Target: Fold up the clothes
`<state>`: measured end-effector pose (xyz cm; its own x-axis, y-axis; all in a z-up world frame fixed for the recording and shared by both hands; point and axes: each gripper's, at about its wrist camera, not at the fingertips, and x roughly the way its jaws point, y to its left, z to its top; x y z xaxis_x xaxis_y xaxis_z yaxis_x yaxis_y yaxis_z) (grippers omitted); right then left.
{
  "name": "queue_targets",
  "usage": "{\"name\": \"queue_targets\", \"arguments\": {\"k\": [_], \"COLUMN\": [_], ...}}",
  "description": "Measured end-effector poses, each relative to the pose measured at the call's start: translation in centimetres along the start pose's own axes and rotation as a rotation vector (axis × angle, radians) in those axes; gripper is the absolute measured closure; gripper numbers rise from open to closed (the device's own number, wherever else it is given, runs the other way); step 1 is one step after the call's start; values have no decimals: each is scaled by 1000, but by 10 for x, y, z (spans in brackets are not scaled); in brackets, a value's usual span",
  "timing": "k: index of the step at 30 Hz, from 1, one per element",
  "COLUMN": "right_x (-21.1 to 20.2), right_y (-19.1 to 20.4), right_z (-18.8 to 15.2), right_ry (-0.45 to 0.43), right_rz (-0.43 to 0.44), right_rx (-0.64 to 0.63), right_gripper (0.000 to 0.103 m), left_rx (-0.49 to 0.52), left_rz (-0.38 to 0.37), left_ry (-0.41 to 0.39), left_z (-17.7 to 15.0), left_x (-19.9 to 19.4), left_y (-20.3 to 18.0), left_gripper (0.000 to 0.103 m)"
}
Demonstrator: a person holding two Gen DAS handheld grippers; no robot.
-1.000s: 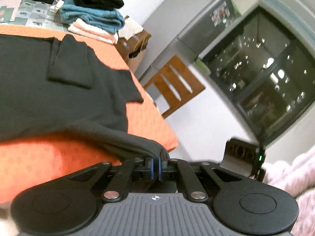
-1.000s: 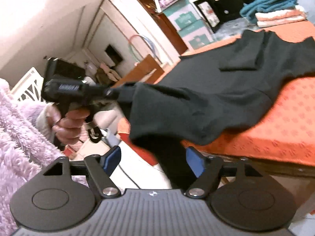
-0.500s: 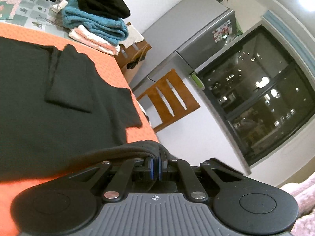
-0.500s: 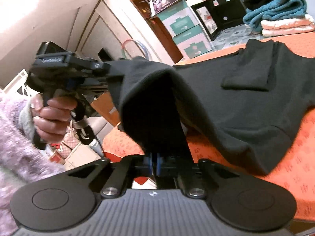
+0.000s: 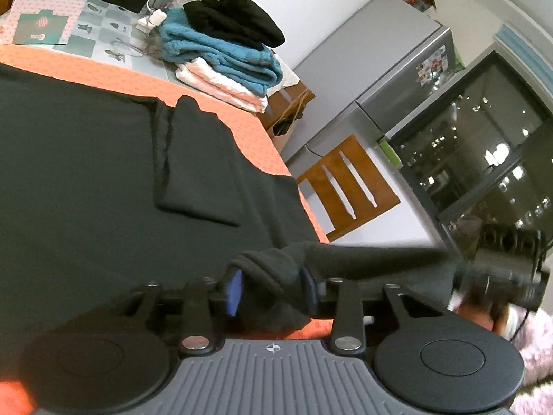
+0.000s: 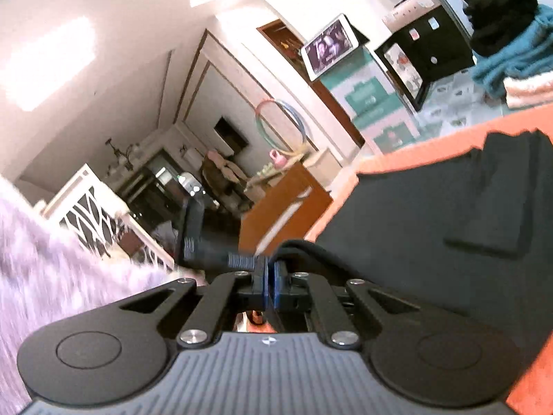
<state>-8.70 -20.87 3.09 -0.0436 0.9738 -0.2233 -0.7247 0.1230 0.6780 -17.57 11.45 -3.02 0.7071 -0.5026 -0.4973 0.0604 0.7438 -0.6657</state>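
While the orange tablecloth carries it, the black garment lies spread flat, a sleeve folded onto its body. The stack of folded clothes sits at the far end. The left gripper stands partly open around a bunched hem; the right gripper pinches the hem with fingers nearly closed.

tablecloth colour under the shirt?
Orange, with a faint dotted pattern. Tablecloth shows best in the left wrist view.
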Motion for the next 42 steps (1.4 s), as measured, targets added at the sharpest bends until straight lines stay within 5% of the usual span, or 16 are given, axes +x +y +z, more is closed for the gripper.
{"name": "queue_targets", "arguments": {"k": [2,4,13,18,23,32,42], "right_x": [14,28,90,122,120,71,6], "right_y": [-5,-18,-96,-134,-137,-104,-77], "right_z": [20,36,66,59,53,27,-18], "right_ry": [5,-1,17,78,124,177,128], "right_rz": [-33,-73,-327,-527,-635,-697,-834], "right_rx": [19,65,215,203,168,110,183], "right_gripper": [99,99,99,93,65,56,50], "left_rx": [-17,-30,-69,37,238,505,624], "left_rz": [27,69,280,335,317,188,97], "left_ry": [-13,-31,-86,-38,55,226,289], "left_z": [-1,-2,-8,-7,-4,-9,-28], "left_x": [-5,-12,-36,-23,5,62,111], "left_y": [6,12,36,25,-1,-41,-59], "left_gripper": [57,36,30,30,29,20,6]}}
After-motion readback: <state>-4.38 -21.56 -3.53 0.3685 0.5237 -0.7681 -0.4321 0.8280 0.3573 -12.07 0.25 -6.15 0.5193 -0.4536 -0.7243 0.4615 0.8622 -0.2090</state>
